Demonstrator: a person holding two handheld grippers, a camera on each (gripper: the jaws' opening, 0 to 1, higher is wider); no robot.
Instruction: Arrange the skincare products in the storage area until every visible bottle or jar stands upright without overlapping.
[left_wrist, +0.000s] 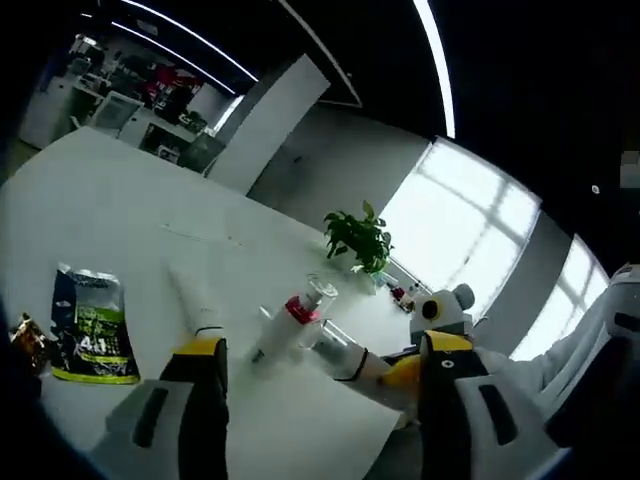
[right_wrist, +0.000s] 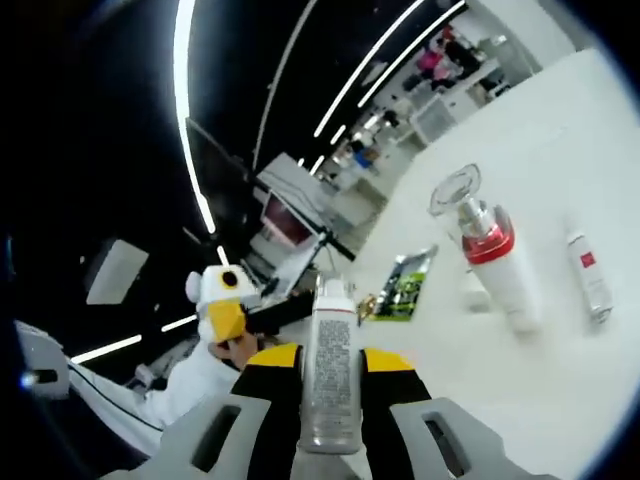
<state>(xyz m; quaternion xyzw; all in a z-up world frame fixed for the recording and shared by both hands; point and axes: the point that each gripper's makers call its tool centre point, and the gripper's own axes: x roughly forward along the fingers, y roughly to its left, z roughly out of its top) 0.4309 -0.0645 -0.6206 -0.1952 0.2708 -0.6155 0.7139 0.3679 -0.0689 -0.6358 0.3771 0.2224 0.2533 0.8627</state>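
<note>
White tabletop runs broad and bare under both cameras, matte and pale, with a dark ceiling above crossed by long strip lights. In the left gripper view a big bright window glows at about three o'clock, a white column rises at twelve, and a potted green plant sits on the table's far part at one o'clock. A green and black snack pouch lies flat at nine o'clock. Near the middle a pump bottle with a red collar and clear cap stands on the table, with a pale tube just to its left. The left gripper has its yellow-tipped jaws spread wide with nothing between them; the other gripper reaches in from four o'clock with a white bottle. In the right gripper view the right gripper is clamped on a silver-white bottle with printed text, held upright between the jaws. The red-collared pump bottle shows at two o'clock, a small white tube lies at three o'clock, and desks with monitors fill the background.
</note>
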